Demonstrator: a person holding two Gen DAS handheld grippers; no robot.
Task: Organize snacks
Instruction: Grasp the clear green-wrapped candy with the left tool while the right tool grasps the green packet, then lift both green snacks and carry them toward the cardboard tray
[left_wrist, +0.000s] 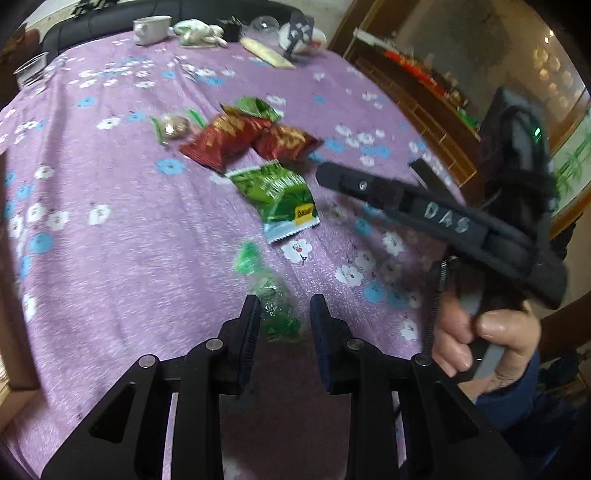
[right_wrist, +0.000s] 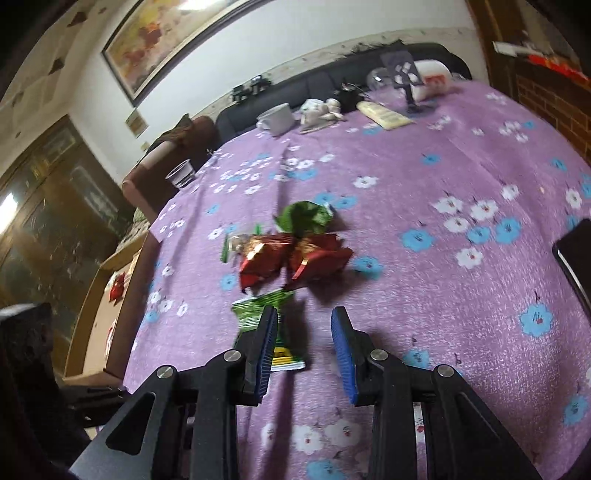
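A: Where do your two grippers stand right now?

B: Your left gripper (left_wrist: 283, 321) hangs over the near part of the counter (left_wrist: 110, 258), which wears a purple flowered cloth. Its jaws are parted with a narrow gap. A small green candy wrapper (left_wrist: 273, 295) shows in that gap, but it is blurred and you cannot tell whether the pads touch it.

A: And the right one?

B: Your right gripper (right_wrist: 304, 343) points down at the cloth too, jaws parted and pinching nothing. A green snack packet (right_wrist: 266, 325) lies on the cloth just under and beside its left finger (right_wrist: 264, 350). In the left wrist view your right hand (left_wrist: 484, 339) grips the handle near the counter's right edge.

A: Where are the snacks?

B: They cluster around the middle of the counter. Two red packets (left_wrist: 251, 142) lie side by side, touching. A second green packet (left_wrist: 256, 107) sits just behind them, toward the far edge. A clear-wrapped round snack (left_wrist: 173, 125) lies just beside the red pair, on the left-edge side. The green snack packet lies on the near side of the red pair.

A: Anything else on the counter?

B: Along the far edge stand a white mug (left_wrist: 151, 27) and a pale flat pack (left_wrist: 267, 51). A clear cup (right_wrist: 181, 173) sits at the left edge.
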